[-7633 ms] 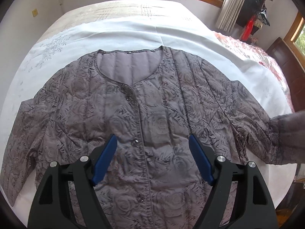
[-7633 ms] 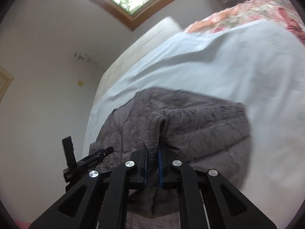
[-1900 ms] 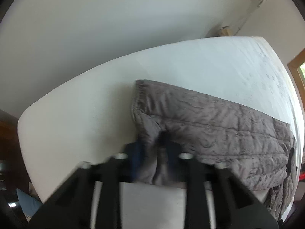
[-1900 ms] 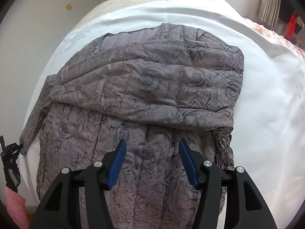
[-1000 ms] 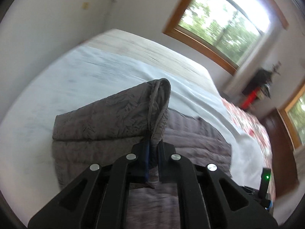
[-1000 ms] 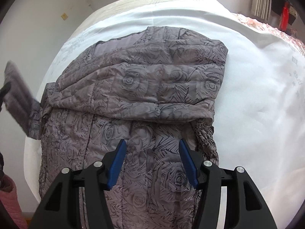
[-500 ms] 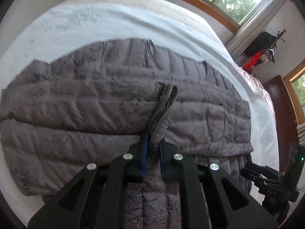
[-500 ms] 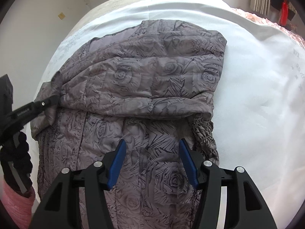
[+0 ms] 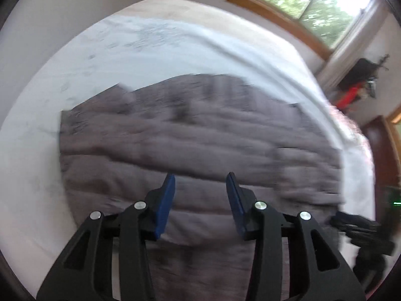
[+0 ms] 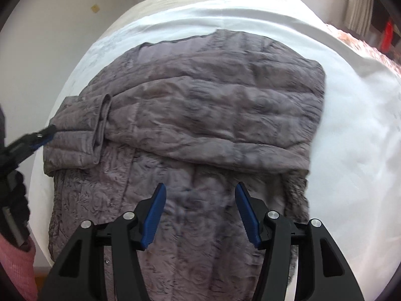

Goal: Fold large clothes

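Observation:
A grey quilted jacket (image 10: 200, 115) with a rose pattern lies on the white bed sheet (image 10: 351, 130), both sleeves folded across its chest. The left sleeve cuff (image 10: 100, 128) rests on the body near the jacket's left edge. The jacket also shows in the left wrist view (image 9: 190, 140), blurred. My left gripper (image 9: 200, 195) is open and empty above the jacket; its tip shows at the left of the right wrist view (image 10: 43, 134), just beside the folded sleeve. My right gripper (image 10: 200, 208) is open and empty over the jacket's lower front.
The bed sheet (image 9: 125, 57) reaches the wall on the left. A window (image 9: 313, 2) and curtain are at the back. A floral quilt (image 10: 363, 47) lies at the right. A dark wooden door (image 9: 381, 155) stands at the right.
My left gripper has opened and let go of the left sleeve cuff, which now lies folded on the jacket body. The left gripper has drawn back. The right gripper has hardly moved.

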Available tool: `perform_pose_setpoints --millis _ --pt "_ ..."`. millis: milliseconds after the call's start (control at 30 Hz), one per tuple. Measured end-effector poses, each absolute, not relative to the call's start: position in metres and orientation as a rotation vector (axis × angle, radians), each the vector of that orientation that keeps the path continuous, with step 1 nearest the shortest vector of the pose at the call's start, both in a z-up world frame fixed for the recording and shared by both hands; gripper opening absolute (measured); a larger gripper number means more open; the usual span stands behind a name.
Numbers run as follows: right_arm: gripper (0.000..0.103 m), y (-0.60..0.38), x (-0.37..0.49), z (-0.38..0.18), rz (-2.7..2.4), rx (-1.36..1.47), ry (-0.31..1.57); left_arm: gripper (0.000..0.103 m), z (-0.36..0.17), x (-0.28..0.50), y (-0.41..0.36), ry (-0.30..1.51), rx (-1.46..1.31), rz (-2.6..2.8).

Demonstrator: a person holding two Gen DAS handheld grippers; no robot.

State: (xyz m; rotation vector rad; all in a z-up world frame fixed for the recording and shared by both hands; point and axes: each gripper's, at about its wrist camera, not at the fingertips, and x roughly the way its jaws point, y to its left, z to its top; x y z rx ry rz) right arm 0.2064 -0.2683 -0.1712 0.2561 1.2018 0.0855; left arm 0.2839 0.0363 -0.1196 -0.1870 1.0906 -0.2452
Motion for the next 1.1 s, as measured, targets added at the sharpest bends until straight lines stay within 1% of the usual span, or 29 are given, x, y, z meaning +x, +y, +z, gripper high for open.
perform_pose_setpoints --millis 67,133,200,333,367,500,600,733,767,800,833,867,900,967,1100 --pt "0.057 -0.260 0.212 -0.170 0.104 0.261 1.204 0.040 -0.143 0.290 0.046 1.145 -0.199 -0.235" --pt "0.057 -0.251 0.220 -0.168 0.136 0.269 1.201 0.041 -0.160 0.291 0.047 1.163 -0.201 -0.243" --pt "0.057 -0.238 0.233 -0.163 0.181 0.266 1.197 0.041 -0.161 0.289 0.050 1.153 -0.218 -0.248" --pt "0.060 -0.212 0.260 -0.159 0.262 0.248 1.206 0.041 -0.145 0.286 0.058 1.133 -0.265 -0.249" --pt "0.063 -0.203 0.267 -0.158 0.289 0.246 1.210 0.041 -0.137 0.284 0.061 1.109 -0.249 -0.238" --pt "0.064 -0.171 0.291 -0.165 0.376 0.238 1.242 0.042 -0.113 0.277 0.073 1.043 -0.177 -0.160" --pt "0.064 -0.153 0.307 -0.175 0.409 0.235 1.265 0.043 -0.105 0.276 0.083 1.024 -0.150 -0.109" --pt "0.065 -0.139 0.324 -0.187 0.412 0.248 1.299 0.043 -0.101 0.274 0.099 1.018 -0.180 -0.074" --pt "0.054 -0.136 0.328 -0.188 0.419 0.248 1.298 0.043 -0.100 0.273 0.101 1.013 -0.177 -0.065" --pt "0.032 -0.132 0.331 -0.189 0.435 0.249 1.293 0.043 -0.100 0.272 0.103 1.010 -0.175 -0.057" --pt "0.026 -0.129 0.333 -0.189 0.451 0.253 1.296 0.043 -0.099 0.272 0.105 1.008 -0.176 -0.053" --pt "0.014 -0.130 0.334 -0.188 0.456 0.254 1.295 0.043 -0.097 0.271 0.107 1.007 -0.179 -0.050" --pt "0.007 -0.130 0.337 -0.185 0.470 0.258 1.288 0.043 -0.096 0.270 0.109 1.004 -0.183 -0.048" --pt "0.004 -0.137 0.335 -0.176 0.492 0.282 1.258 0.043 -0.091 0.269 0.111 0.992 -0.189 -0.042" --pt "0.004 -0.174 0.327 -0.146 0.448 0.314 1.178 0.043 -0.081 0.270 0.111 0.950 -0.199 -0.042"
